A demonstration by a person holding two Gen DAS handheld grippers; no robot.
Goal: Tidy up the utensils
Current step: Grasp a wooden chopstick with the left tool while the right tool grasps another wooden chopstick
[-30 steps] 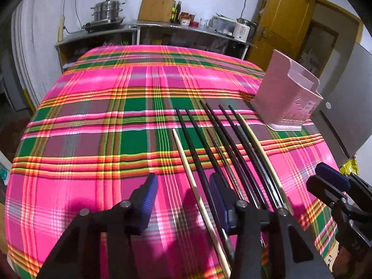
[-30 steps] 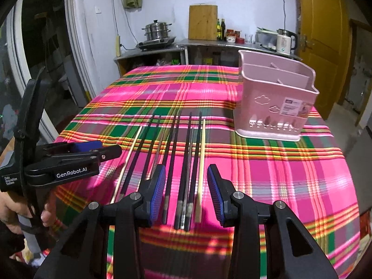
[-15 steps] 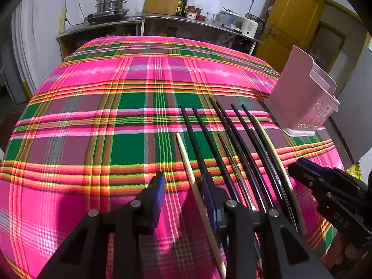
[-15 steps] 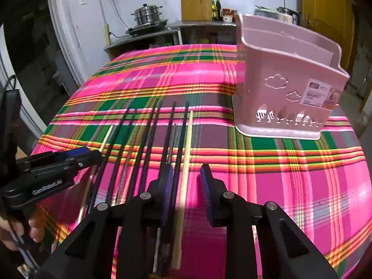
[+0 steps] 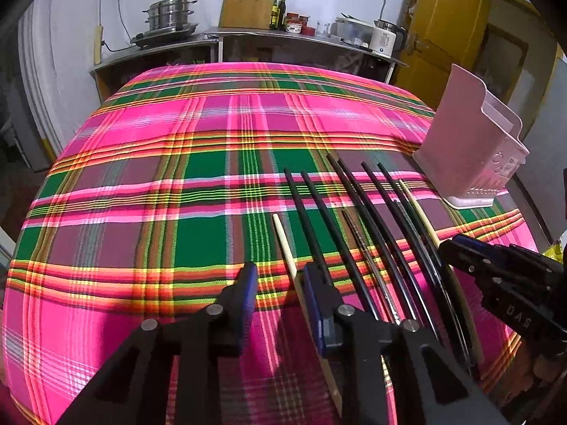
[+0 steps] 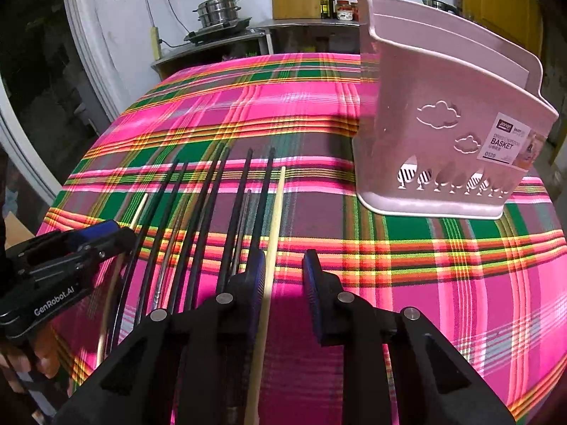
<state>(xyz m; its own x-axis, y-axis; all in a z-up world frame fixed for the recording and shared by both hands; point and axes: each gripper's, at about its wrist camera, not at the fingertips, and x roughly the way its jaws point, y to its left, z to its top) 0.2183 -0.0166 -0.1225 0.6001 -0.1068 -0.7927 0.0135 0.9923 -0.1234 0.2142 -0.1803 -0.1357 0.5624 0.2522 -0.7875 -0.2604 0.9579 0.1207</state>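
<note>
Several black chopsticks (image 5: pixel 358 209) (image 6: pixel 198 219) lie side by side on the plaid cloth, with a pale wooden one at each edge of the row. My left gripper (image 5: pixel 278 283) is open, low over the cloth, straddling the left wooden chopstick (image 5: pixel 283 244). My right gripper (image 6: pixel 283 276) is open and straddles the right wooden chopstick (image 6: pixel 274 226). A pink utensil basket (image 6: pixel 443 141) (image 5: pixel 471 141) stands upright to the right of the row. Each gripper shows in the other's view, the right one (image 5: pixel 496 265) and the left one (image 6: pixel 71 248).
The pink and green plaid tablecloth (image 5: pixel 177 177) covers the table. A metal counter (image 5: pixel 248 39) with a steamer pot (image 5: pixel 170 14), a wooden board, bottles and a kettle stands behind. A yellow door (image 5: pixel 446 28) is at the back right.
Both grippers have moved forward and lower over the row of chopsticks. Each now has a wooden chopstick between its open fingers. The chopsticks and basket have not moved.
</note>
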